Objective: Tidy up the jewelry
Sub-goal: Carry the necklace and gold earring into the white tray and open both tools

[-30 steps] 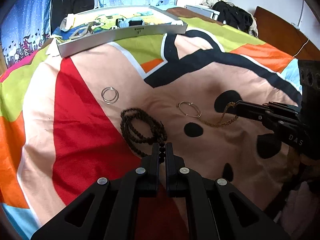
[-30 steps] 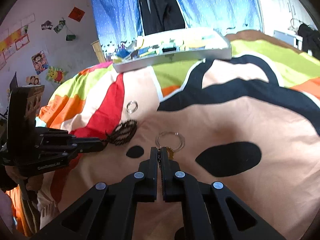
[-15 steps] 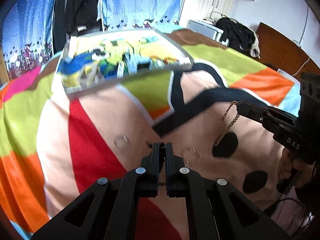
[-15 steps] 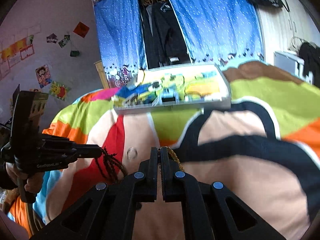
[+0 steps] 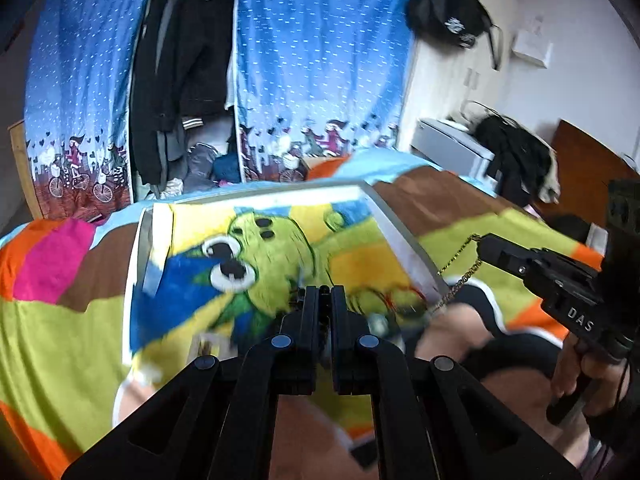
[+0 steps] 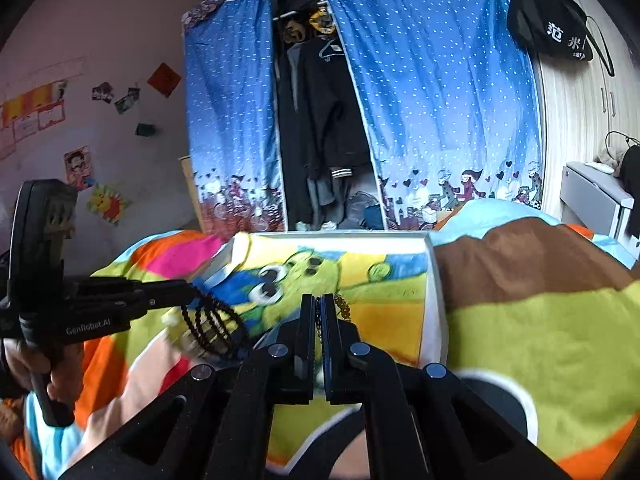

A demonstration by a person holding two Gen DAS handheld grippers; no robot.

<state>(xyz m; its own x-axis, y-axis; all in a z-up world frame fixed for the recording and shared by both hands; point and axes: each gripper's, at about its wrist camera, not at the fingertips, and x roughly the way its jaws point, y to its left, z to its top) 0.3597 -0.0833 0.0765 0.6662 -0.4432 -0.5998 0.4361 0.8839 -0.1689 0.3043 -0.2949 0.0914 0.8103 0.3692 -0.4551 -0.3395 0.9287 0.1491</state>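
Fingers [image 6: 319, 308] pinching gold chain [image 5: 456, 276], others [image 5: 320, 300] apparently black beads [image 6: 208, 320], above blurred tray [image 6: 434, 280].

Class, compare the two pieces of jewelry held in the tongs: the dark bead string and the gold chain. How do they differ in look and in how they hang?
The dark bead string is near-black and made of round beads; the gold chain is thin, yellow metal links. The bead string hangs from the left tongs in several bunched loops; the gold chain hangs from the right tongs in a slim strand or two. Both dangle above the picture-lined tray, each pinched between shut tongs.
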